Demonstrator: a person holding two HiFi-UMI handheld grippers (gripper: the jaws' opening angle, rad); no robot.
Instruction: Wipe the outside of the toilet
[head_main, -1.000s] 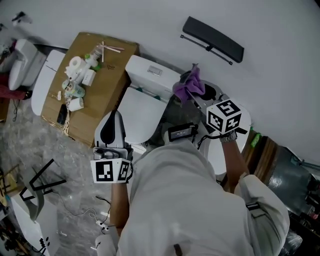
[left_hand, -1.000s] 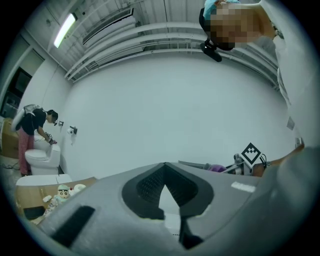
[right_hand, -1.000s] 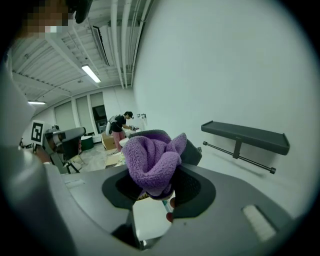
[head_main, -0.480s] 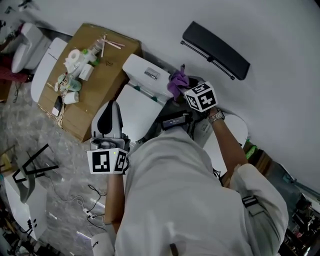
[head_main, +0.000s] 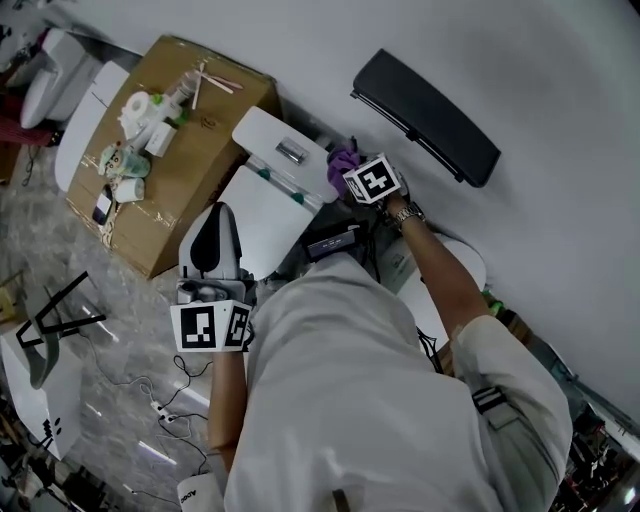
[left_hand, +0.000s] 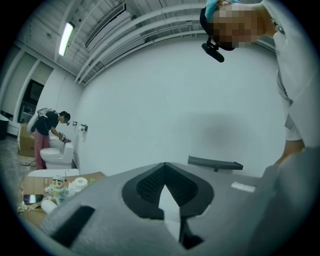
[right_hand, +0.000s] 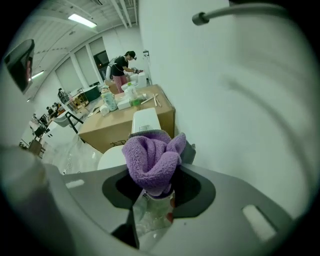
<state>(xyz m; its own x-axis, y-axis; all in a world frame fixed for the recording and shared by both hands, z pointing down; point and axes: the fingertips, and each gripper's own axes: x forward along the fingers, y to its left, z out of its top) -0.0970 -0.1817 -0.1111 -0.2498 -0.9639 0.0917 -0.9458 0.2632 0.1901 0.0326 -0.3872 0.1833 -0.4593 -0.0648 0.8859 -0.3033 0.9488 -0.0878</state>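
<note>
Holds purple cloth pinched between right gripper jaws, wad bulging past tips, at far right corner of toilet tank, near wall. Hovers left gripper, jaws pressed together on nothing, above toilet lid.

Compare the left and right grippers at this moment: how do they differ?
The right gripper clamps a purple cloth; the left gripper is shut on nothing. The right is out by the toilet tank near the wall; the left sits close to the person. Both carry marker cubes.
</note>
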